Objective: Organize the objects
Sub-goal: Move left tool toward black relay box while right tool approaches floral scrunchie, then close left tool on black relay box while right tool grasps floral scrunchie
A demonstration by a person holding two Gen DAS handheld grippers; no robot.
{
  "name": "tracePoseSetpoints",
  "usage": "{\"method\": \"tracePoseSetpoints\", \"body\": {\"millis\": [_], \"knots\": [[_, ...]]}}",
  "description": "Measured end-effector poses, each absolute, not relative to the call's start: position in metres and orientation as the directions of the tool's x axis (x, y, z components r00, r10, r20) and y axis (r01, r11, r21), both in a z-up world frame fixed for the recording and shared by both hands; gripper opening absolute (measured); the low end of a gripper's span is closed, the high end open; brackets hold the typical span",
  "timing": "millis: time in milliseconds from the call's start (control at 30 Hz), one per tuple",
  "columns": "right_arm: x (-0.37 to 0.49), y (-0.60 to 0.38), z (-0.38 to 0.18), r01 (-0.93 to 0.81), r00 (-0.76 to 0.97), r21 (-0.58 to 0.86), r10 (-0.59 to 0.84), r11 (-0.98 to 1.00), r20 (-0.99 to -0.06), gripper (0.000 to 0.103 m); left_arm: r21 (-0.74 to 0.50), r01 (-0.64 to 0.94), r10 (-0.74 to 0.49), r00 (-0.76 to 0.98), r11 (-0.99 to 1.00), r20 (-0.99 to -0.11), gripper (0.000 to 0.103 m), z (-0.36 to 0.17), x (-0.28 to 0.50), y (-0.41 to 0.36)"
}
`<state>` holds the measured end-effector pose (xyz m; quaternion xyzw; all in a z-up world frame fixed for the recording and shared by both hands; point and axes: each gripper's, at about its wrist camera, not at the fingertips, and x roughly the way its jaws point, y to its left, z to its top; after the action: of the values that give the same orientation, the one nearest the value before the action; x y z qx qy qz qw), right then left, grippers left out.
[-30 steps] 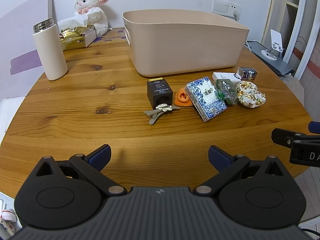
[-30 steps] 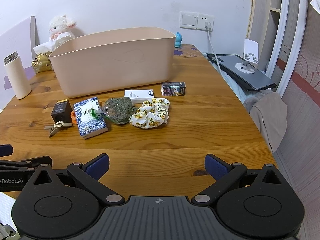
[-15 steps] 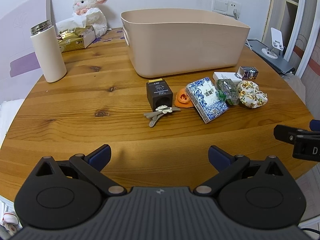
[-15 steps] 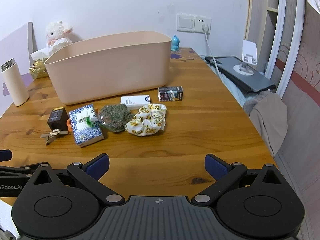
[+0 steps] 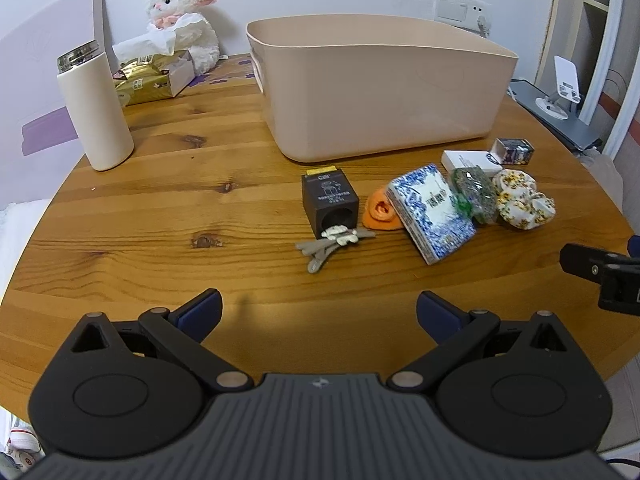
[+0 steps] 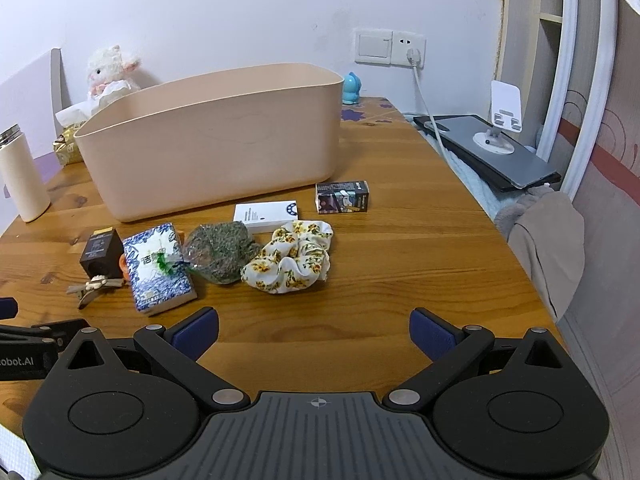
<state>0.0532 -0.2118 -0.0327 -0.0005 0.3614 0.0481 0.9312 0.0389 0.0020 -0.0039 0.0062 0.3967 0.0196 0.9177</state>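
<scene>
Nearer now: items (image 5: 432, 212) beyond left tool (image 5: 319, 312).

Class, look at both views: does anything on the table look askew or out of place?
Yes. The blue-and-white packet lies tilted, propped on the orange item, and the green bag overlaps the white box. The bin looks empty.

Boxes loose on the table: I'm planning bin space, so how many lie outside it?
3: black box at the row's left end, white box behind the scrunchie, dark printed box farthest right. Others may be hidden.
</scene>
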Motion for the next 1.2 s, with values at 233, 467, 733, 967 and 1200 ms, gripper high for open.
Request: {"method": "tracePoseSetpoints", "body": {"millis": [233,467,733,967,1200], "knots": [[0.07,-0.211,-0.037,-0.088,0.737,0.018,0.078,0.996,-0.672,0.103,0.035,-0.049,0.059,0.683,0.998,-0.728,0.103,-0.005,0.056,0.008],[0.089,-0.209,-0.041,-0.097,0.734,0.016,0.083,0.995,-0.674,0.103,0.023,-0.081,0.072,0.673,0.996,-0.736,0.103,-0.008,0.076,0.016],[0.109,-0.21,-0.046,-0.082,0.732,0.018,0.072,0.996,-0.677,0.103,0.008,-0.093,0.068,0.673,0.996,-0.736,0.103,-0.007,0.095,0.025],[0.124,-0.212,-0.052,-0.083,0.719,0.009,0.066,0.997,-0.692,0.097,0.007,-0.076,0.057,0.68,0.997,-0.731,0.103,-0.007,0.116,0.025],[0.137,-0.207,-0.058,-0.106,0.7,-0.015,0.064,0.994,-0.712,0.088,0.002,-0.071,0.049,0.663,0.997,-0.747,0.102,-0.016,0.133,0.026]]}}
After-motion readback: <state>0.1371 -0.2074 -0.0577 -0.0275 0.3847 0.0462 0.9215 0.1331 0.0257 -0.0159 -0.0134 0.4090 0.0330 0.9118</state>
